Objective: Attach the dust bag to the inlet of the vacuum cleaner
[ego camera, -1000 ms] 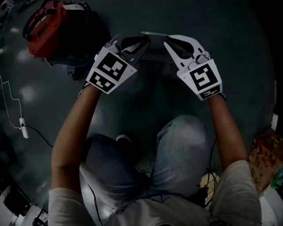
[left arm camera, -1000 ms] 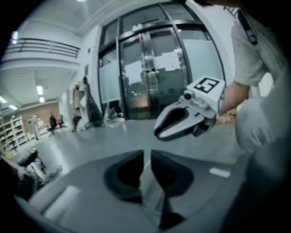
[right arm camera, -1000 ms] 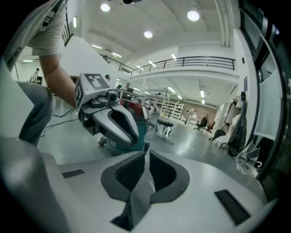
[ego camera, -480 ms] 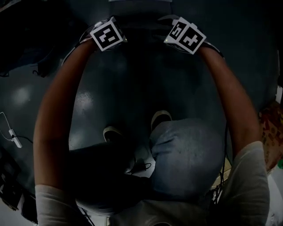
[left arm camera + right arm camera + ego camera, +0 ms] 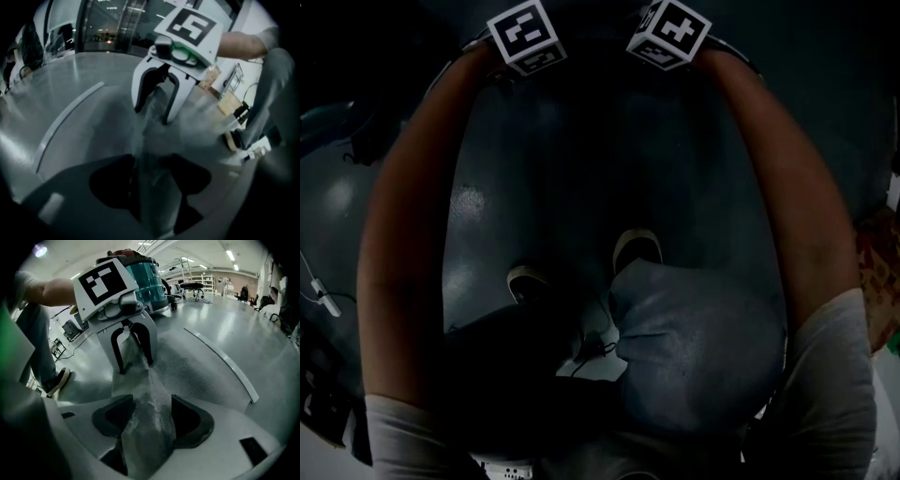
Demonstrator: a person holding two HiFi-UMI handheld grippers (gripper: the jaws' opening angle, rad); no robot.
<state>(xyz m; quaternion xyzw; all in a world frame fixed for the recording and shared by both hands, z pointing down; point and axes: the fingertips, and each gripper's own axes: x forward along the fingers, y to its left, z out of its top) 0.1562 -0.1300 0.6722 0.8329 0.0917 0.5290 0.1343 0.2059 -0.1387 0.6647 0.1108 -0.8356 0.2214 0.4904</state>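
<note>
A large open hall, a lab or workshop by its look; a wide glossy grey floor [image 5: 220, 329] runs far back under rows of strip lights [image 5: 229, 255]; open shelving [image 5: 197, 277] and a wheeled chair [image 5: 191, 287] stand at the far side; tall glass walls [image 5: 108, 23] close one side; loose cables [image 5: 592, 354] and a cardboard box [image 5: 229, 104] sit on the floor.

Head view looks steeply down; opposed gripper views share the dust bag [image 5: 146, 427].

White strip [image 5: 220, 360] on grey floor [image 5: 272, 324]; a shoe [image 5: 58, 379].
</note>
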